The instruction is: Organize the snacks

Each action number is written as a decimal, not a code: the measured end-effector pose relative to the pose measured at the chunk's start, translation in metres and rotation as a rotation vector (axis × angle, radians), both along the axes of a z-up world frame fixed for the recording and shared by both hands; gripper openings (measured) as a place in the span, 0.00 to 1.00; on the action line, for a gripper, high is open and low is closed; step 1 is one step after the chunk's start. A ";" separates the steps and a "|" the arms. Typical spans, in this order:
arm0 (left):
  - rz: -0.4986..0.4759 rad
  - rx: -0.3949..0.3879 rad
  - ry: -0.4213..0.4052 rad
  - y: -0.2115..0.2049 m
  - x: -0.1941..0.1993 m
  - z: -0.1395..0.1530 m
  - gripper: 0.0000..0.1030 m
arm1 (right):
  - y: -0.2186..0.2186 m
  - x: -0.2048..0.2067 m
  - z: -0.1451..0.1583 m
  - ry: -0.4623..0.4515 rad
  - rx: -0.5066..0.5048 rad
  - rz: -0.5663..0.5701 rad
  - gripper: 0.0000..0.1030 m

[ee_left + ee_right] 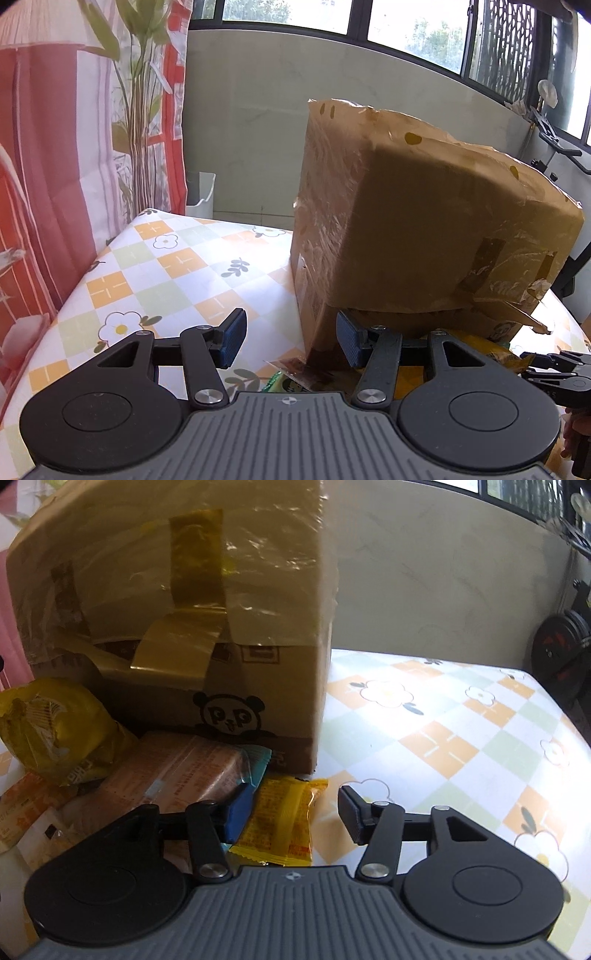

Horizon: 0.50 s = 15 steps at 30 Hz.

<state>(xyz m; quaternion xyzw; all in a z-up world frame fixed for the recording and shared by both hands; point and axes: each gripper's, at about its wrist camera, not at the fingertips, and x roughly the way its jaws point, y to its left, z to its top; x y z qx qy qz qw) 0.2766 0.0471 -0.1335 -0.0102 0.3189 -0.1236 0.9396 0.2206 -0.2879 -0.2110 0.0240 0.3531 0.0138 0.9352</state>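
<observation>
The left hand-held gripper (291,334) has its blue-padded jaws standing partly apart with nothing pressed between them. The lower near corner of a tape-wrapped cardboard box (424,221) sits in the gap, closer to the right pad, though whether that pad touches the cardboard cannot be told. Just below that corner a brown wrapper edge (295,369) and a green packet (275,382) peek out on the surface (166,266), which is covered with a cloth of orange and green checks and white flowers. The box stands tilted, its bottom flaps taped and torn. Behind it rise a pale wall and dark-framed windows, with a red-and-white patterned curtain (55,166) at the left.

The right hand-held gripper (295,812) is likewise partly open and holds nothing. Between its jaws, lying flat on the surface, is a small yellow-orange snack packet (284,819), near the left pad and apart from the right one. Beside it to the left lies a long brown-wrapped snack pack (177,771) with a blue end, its end just by the left pad. Farther left sit a puffy yellow snack bag (59,731) and some pale orange-and-white packets (33,812). All of these snacks lie heaped against the foot of the box, which carries a panda logo (231,714) on its lower flap.
</observation>
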 end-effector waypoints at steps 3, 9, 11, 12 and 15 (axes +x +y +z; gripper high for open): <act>-0.002 -0.001 0.001 0.000 -0.003 -0.001 0.55 | -0.001 0.002 0.000 0.005 -0.008 0.003 0.53; -0.005 -0.008 0.002 0.003 -0.008 0.001 0.55 | -0.007 -0.008 -0.004 0.031 -0.043 0.012 0.46; -0.003 -0.005 0.006 0.003 -0.008 0.000 0.55 | -0.010 -0.013 -0.005 0.034 -0.062 0.005 0.46; -0.002 -0.005 0.008 0.002 -0.009 -0.001 0.55 | -0.011 -0.014 -0.004 0.035 -0.071 0.006 0.45; 0.001 -0.006 0.014 0.002 -0.009 -0.003 0.55 | -0.008 -0.013 -0.005 0.027 -0.121 0.050 0.45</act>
